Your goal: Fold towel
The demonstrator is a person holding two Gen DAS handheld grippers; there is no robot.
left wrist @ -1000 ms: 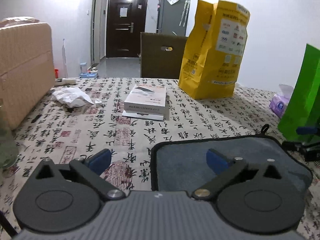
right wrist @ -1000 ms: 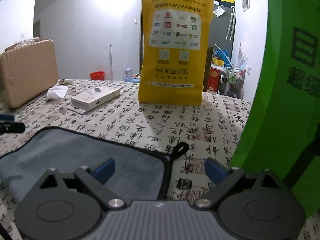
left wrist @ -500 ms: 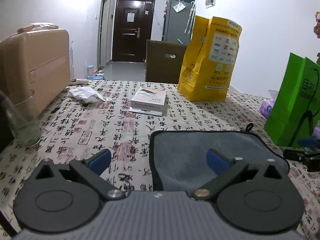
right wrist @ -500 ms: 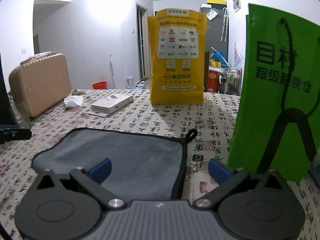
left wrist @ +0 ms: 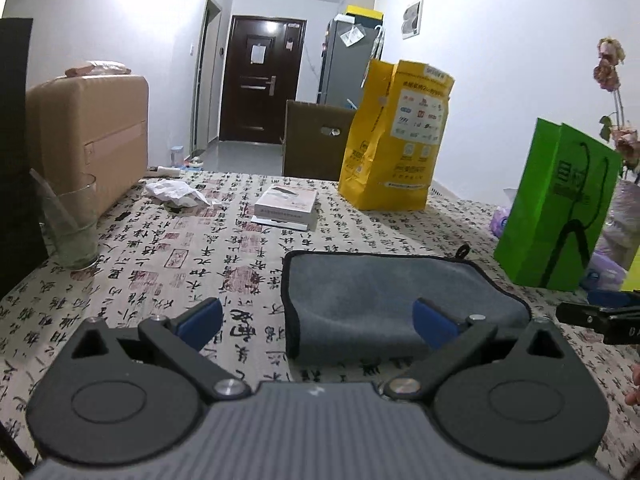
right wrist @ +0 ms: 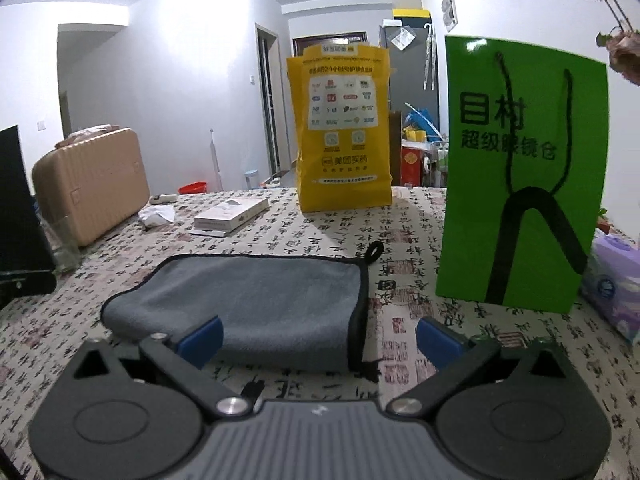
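A grey towel (left wrist: 360, 292) with black trim lies folded flat on the calligraphy-print tablecloth (left wrist: 160, 264); it also shows in the right wrist view (right wrist: 260, 300), with a black hang loop (right wrist: 374, 250) at its far right corner. My left gripper (left wrist: 318, 322) is open and empty, raised just behind the towel's near left edge. My right gripper (right wrist: 318, 338) is open and empty, raised behind the towel's near right edge. The right gripper's tip (left wrist: 600, 316) shows at the right of the left wrist view.
A green paper bag (right wrist: 516, 184) stands right of the towel, with a purple tissue pack (right wrist: 616, 280) beside it. A yellow bag (left wrist: 394, 140) and a white box (left wrist: 286, 208) sit farther back. A glass (left wrist: 72, 224), crumpled paper (left wrist: 176, 194) and a tan suitcase (left wrist: 88, 136) are at left.
Both grippers have pulled back and risen from the towel, staying open. More of the table and the whole folded towel have come into view.
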